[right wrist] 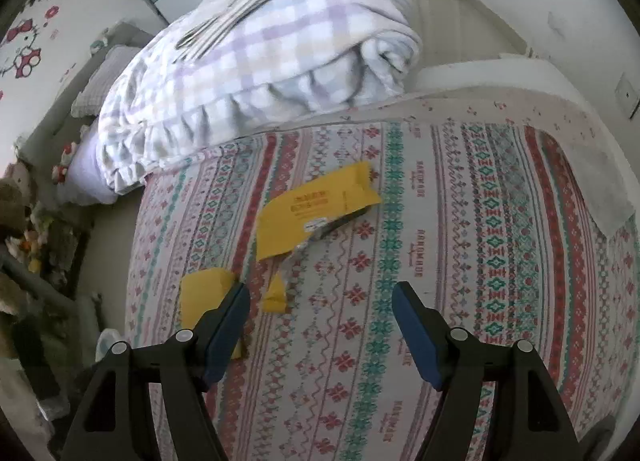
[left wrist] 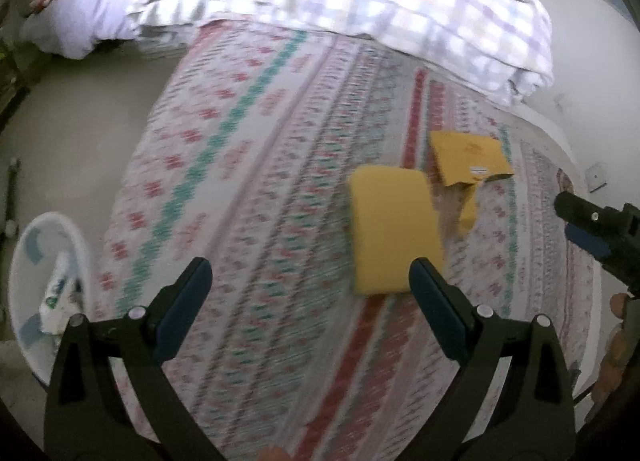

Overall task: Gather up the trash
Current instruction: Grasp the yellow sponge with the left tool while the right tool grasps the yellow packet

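Both claws, left claw (left wrist: 310,281) and right claw (right wrist: 320,309), gape empty; the thin yellow wrapper (right wrist: 316,209) lies flat mid-bed (right wrist: 500,201), so pads may pinch the bedsheet instead.

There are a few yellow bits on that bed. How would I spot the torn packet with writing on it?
Start at the folded checked blanket at the far end of the bed, then come down onto the patterned bedspread. The torn yellow packet is the yellow piece nearest the blanket. Unlike the plain yellow card nearer the camera, it has dark print and a small white label.
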Motion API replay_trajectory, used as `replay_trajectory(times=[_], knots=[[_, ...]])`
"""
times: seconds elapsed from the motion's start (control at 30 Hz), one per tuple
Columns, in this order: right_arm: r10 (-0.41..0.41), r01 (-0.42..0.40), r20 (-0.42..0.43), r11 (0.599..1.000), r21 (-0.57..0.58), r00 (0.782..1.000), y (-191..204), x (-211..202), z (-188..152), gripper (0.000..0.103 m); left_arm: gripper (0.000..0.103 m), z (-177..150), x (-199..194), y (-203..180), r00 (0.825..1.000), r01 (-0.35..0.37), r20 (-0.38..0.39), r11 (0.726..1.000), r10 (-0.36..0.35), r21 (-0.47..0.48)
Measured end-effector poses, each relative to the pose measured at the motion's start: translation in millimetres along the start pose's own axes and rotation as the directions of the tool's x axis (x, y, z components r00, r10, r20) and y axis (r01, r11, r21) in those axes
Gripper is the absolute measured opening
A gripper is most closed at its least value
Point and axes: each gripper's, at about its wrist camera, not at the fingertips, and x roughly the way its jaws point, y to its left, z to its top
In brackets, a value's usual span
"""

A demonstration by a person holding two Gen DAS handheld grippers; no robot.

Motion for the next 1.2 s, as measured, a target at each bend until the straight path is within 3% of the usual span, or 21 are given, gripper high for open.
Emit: replay_trajectory(times=[0.37, 0.47, 0.63, 0.8, 0.87, 0.9, 0.93, 1.03, 1.2], knots=[[-0.026, 0.027, -0.04, 0.999, 0.025, 0.999, -22.9, 13.6, 6.7, 0.076, 0.098, -2.4, 33.7, -35.1, 1.0, -0.029, 0.011, 0.997, 0.029, 0.07], [-0.024, 0.025, -0.056, 0.999, 0.032, 0.998, -24.7, 21.3, 7.8, 0.076, 0.096, -4.3, 38.6, -34.3, 1.0, 0.007, 0.03, 0.998, -0.009, 0.063], [0.009, -0.005, -0.072, 0.998, 0.059, 0.997, -25.1, 36.9, 16.1, 0.076, 0.077, -2.5, 46.1, -34.8, 0.991, 0.135, 0.018, 0.99, -0.135, 0.04], [0.044, -0.031, -0.081, 0.989, 0.148, 0.996, -34.0, 56.1, 25.5, 0.076, 0.075, -3.4, 45.2, -44.1, 0.99, 0.136, 0.013, 0.988, -0.138, 0.076], [0.046, -0.031, -0.084, 0.985, 0.17, 0.995, -35.1, 63.5, 28.7, 0.076, 0.059, -4.4, 44.7, -45.5, 0.985, 0.17, 0.011, 0.982, -0.171, 0.087], [0.05, -0.034, -0.08, 0.983, 0.18, 0.996, -34.9, 67.2, 30.5, 0.076, 0.045, -4.0, 43.9, -46.1, 0.98, 0.2, 0.006, 0.976, -0.201, 0.088], [0.052, -0.038, -0.072, 0.982, 0.187, 0.996, -34.3, 70.9, 33.1, 0.076, 0.043, -3.5, 42.4, -46.4, 0.976, 0.215, 0.004, 0.973, -0.217, 0.088], [0.039, -0.035, -0.026, 0.986, 0.164, 0.999, -30.6, 77.4, 40.5, 0.076, 0.032, -3.4, 33.9, -43.2, 0.984, 0.172, 0.034, 0.979, -0.177, 0.106], [-0.008, 0.005, 0.047, 0.999, 0.054, 0.999, -19.5, 90.2, 51.6, 0.076, 0.032, 4.1, 20.5, -16.5, 0.976, 0.209, 0.058, 0.978, -0.21, 0.02]])
